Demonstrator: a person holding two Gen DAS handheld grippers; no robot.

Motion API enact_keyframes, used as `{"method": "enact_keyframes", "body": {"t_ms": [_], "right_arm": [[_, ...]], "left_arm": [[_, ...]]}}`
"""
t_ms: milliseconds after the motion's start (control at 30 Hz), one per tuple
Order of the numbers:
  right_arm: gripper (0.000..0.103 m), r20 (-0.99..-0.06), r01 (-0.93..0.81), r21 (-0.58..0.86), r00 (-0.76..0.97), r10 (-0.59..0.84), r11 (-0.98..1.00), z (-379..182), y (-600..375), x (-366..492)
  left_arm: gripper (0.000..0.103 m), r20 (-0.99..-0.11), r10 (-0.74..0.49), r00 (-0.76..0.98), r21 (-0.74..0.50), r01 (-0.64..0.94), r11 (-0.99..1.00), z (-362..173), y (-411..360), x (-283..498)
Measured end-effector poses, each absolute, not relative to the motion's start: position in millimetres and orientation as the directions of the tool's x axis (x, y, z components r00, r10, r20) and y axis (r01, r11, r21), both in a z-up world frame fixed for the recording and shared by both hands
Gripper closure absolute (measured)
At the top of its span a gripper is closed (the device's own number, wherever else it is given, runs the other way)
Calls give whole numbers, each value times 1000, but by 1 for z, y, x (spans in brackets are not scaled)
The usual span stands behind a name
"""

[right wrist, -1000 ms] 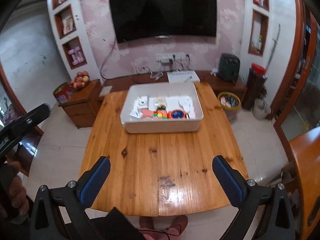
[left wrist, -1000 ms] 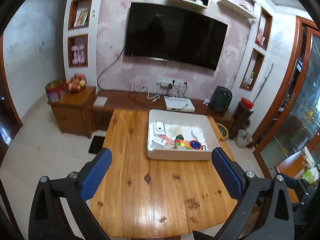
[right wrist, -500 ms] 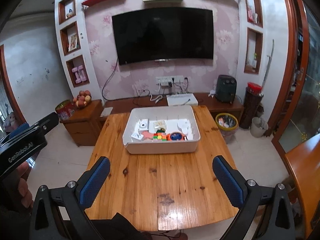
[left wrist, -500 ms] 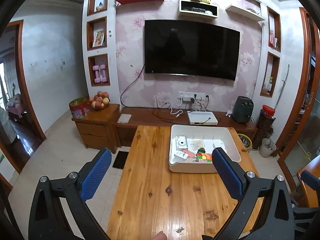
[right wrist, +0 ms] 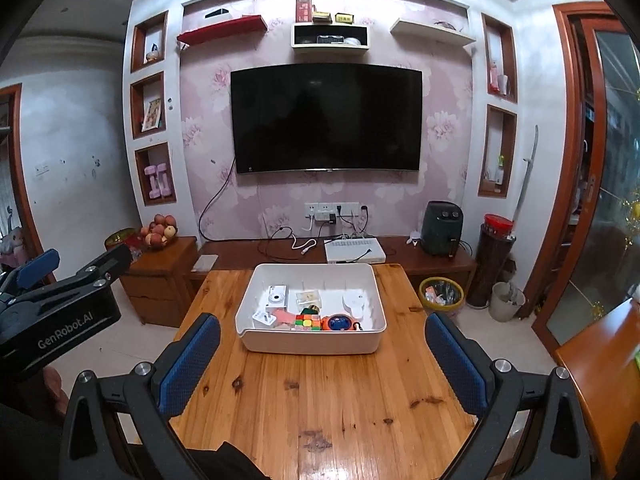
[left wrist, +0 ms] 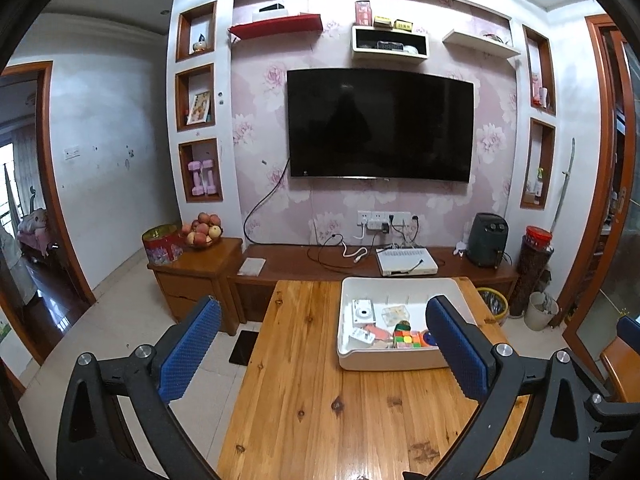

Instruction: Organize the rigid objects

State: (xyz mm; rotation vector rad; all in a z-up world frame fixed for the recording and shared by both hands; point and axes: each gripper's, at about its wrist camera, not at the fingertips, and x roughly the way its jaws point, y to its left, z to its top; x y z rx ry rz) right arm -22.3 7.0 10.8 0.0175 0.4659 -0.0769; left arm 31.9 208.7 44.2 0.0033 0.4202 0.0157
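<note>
A white plastic bin [right wrist: 312,347] [left wrist: 390,360] stands on the far half of a wooden table [right wrist: 320,408] [left wrist: 304,400]. Inside it lie a small white camera [right wrist: 277,297] [left wrist: 363,312], a colourful puzzle cube [right wrist: 308,322] [left wrist: 406,338], an orange and blue round toy [right wrist: 339,323] and several other small items. My left gripper [left wrist: 322,348] is open and empty, held well above the near table. My right gripper [right wrist: 323,360] is open too, with nothing between its blue pads. In the right wrist view the left gripper's black body [right wrist: 60,312] sits at the left edge.
A television [right wrist: 326,118] hangs on the far wall above a low wooden cabinet [right wrist: 340,254]. A side cabinet with a fruit bowl [left wrist: 202,230] stands at the left. A yellow waste bin [right wrist: 441,292] and a second wooden table [right wrist: 604,376] are at the right.
Both grippers have risen and tilted up and back from the table, so the bin looks smaller and more of the wall shows. Both stay open and empty.
</note>
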Motion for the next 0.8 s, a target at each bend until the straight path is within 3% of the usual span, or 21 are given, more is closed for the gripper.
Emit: {"method": "enact_keyframes", "body": {"t_ms": [800], "right_arm": [[0, -455, 84, -11, 887, -80, 996, 11, -6, -12]], "left_arm": [[1, -376, -8, 927, 10, 13, 1000, 45, 192, 39]]}}
